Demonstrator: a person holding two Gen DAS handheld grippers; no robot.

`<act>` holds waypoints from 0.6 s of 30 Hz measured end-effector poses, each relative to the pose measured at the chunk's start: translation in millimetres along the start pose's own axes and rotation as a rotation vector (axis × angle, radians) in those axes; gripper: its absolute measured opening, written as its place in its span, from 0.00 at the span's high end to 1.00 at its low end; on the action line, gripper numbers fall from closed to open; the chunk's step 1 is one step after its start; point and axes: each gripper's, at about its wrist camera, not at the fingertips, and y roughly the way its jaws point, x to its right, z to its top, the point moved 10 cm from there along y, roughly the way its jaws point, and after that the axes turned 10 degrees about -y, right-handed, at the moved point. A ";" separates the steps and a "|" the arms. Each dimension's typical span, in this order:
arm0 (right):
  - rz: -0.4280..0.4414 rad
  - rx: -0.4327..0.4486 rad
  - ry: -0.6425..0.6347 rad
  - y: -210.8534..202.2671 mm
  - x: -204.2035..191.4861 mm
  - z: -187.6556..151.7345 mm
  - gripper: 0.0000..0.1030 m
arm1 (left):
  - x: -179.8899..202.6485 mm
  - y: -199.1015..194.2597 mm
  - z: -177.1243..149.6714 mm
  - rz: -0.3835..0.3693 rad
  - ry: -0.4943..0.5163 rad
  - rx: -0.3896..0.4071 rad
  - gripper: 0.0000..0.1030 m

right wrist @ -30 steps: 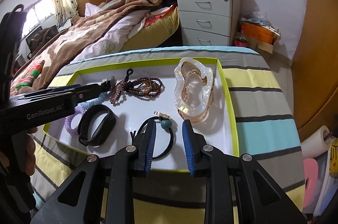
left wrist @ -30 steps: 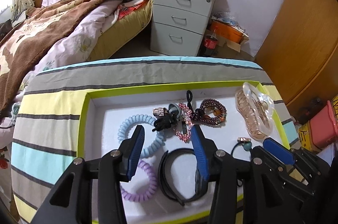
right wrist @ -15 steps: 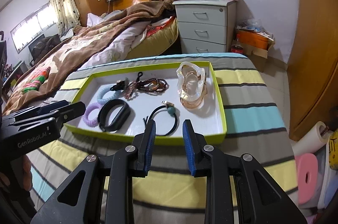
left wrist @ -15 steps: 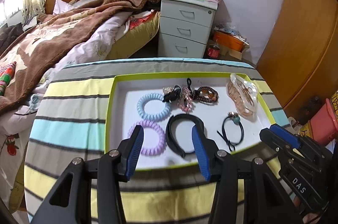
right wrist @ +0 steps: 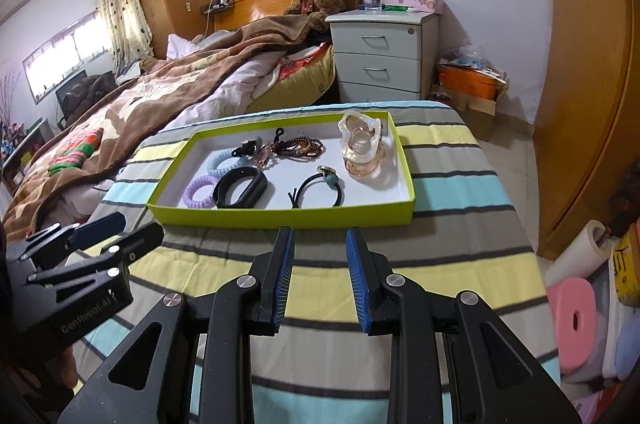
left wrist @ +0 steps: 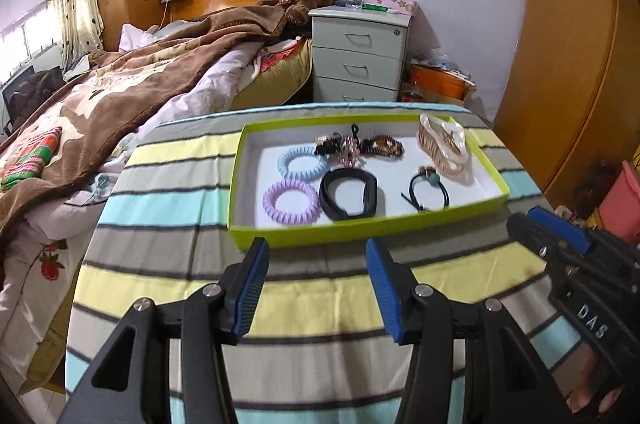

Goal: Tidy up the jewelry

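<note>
Jewelry sits sorted in the shallow lime-green cardboard tray on the striped-cloth worktop, and both of my grippers hang short of the tray's near wall, holding nothing. My right gripper has its jaws parted by a narrow gap; my left gripper has its jaws spread wide.

Just inside that near wall lie a lilac spiral hair tie, a black rubber wristband and a black elastic hair tie with a teal bead. Toward the tray's far wall are a pale-blue spiral hair tie, a tangle of dark beaded bracelets and a clear amber claw clip.

I judge the sorting nearly done. If I tidy further, I would come down from above the tray's near wall, widen the right jaws first, and pinch one strand of the tangle only, lifting slowly so the neighbours do not drag along.
</note>
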 end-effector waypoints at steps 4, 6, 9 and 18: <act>-0.005 0.004 0.008 -5.6 -1.0 -3.7 0.73 | -3.0 -5.7 -10.4 0.015 -0.009 0.006 0.49; -0.005 0.007 0.009 -7.9 -2.8 -4.6 0.73 | -4.4 -7.5 -15.0 0.025 -0.020 0.007 0.49; -0.002 0.009 0.005 -10.8 -6.3 -6.4 0.73 | -6.0 -10.4 -18.4 0.036 -0.023 0.014 0.49; 0.001 0.014 -0.002 -13.5 -12.5 -6.1 0.73 | -4.9 -16.2 -23.4 0.035 -0.026 0.024 0.49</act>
